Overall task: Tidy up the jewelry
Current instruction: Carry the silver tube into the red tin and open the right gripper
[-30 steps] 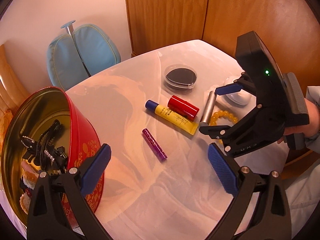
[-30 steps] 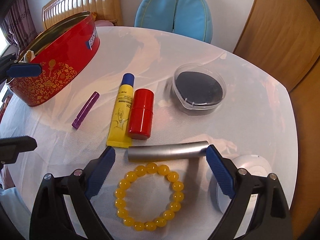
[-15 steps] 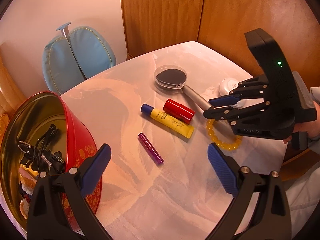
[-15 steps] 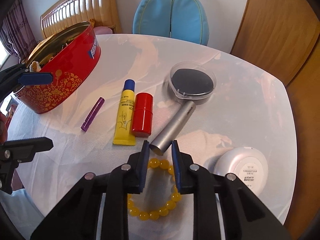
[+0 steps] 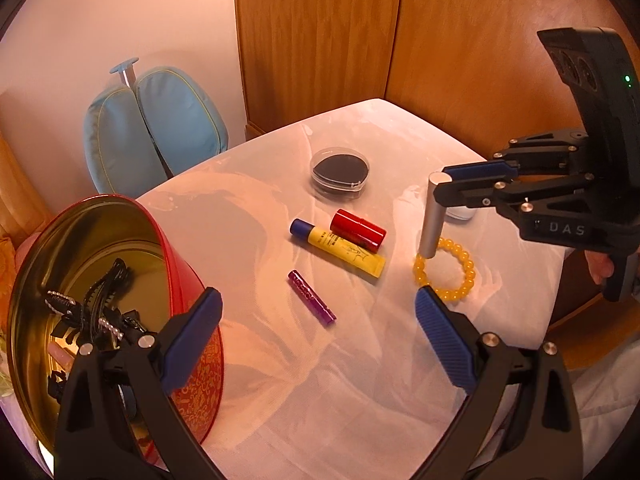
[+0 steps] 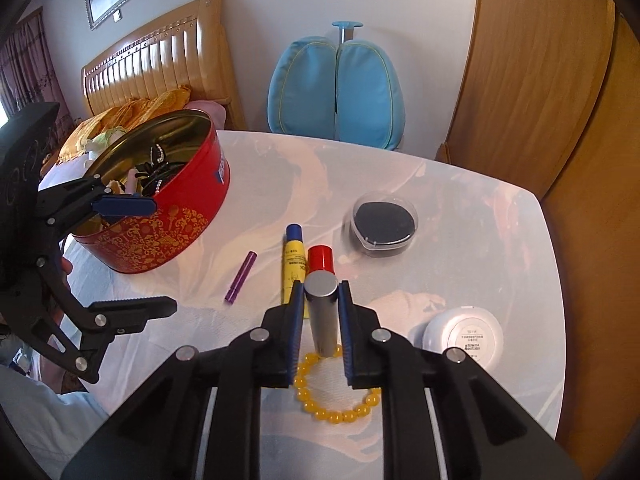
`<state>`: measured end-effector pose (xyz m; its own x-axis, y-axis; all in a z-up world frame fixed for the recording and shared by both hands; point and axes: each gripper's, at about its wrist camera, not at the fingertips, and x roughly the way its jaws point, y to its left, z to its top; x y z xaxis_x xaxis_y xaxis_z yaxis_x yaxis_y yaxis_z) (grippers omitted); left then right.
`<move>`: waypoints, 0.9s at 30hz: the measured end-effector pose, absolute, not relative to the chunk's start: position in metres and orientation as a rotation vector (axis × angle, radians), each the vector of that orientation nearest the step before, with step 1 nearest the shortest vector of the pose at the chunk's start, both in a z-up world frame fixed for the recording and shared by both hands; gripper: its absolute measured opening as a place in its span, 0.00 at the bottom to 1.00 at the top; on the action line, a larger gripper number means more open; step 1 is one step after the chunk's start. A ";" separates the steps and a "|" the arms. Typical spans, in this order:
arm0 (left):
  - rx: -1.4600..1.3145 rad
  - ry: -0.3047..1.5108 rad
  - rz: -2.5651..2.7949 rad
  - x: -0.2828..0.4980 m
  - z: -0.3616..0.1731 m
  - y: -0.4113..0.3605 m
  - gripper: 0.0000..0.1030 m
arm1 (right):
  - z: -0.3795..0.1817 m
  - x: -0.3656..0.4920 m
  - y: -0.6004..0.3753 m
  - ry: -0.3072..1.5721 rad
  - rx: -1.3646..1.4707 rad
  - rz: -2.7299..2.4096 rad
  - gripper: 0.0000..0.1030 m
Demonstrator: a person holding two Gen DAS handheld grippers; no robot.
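With the right gripper [image 6: 319, 294] clamped on the silver metal tube [image 6: 322, 316], we hold that tube close to upright, its flat cap uppermost and its lower end hanging just above the yellow bead bracelet [image 6: 340, 400]. The jaws have just been closing, and the tube now sits pinched between the blue pads near its top. In the left wrist view the same tube [image 5: 433, 216] stands clear of the white tablecloth [image 5: 320, 380], tilted only slightly.

The left gripper [image 5: 318, 336] is spread wide and holds nothing; it hovers beside the red tin [image 5: 192, 320], which already contains dark hair clips and beaded pieces.

The relation that governs the coming move, as we judge it: the tin [image 6: 160, 236] lies well to the left of the held tube and farther from us, across the purple stick [image 6: 241, 276], the yellow tube [image 6: 294, 264] and the red cylinder [image 6: 320, 258]. The left hand is nearer the tin; the right carries the load, so a leftward carry over those items is required.
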<state>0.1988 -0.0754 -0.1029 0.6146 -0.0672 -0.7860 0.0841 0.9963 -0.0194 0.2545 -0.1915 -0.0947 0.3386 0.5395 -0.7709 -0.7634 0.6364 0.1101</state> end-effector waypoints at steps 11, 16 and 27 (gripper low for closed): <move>-0.004 0.807 0.067 0.163 -0.062 -0.018 0.92 | -0.038 0.221 -0.139 0.744 -0.309 1.000 0.18; -0.015 0.792 0.209 0.130 -0.051 0.033 0.92 | -0.015 0.203 -0.086 0.682 -0.321 1.124 0.18; -0.132 0.847 0.428 0.067 -0.072 0.136 0.92 | -0.036 0.174 0.054 0.714 -0.419 1.271 0.18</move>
<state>0.0666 0.1363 -0.0716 0.5830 0.3138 -0.7494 -0.4174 0.9071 0.0551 0.1743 0.0544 -0.0357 0.1264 0.7137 -0.6889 -0.9598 0.2636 0.0969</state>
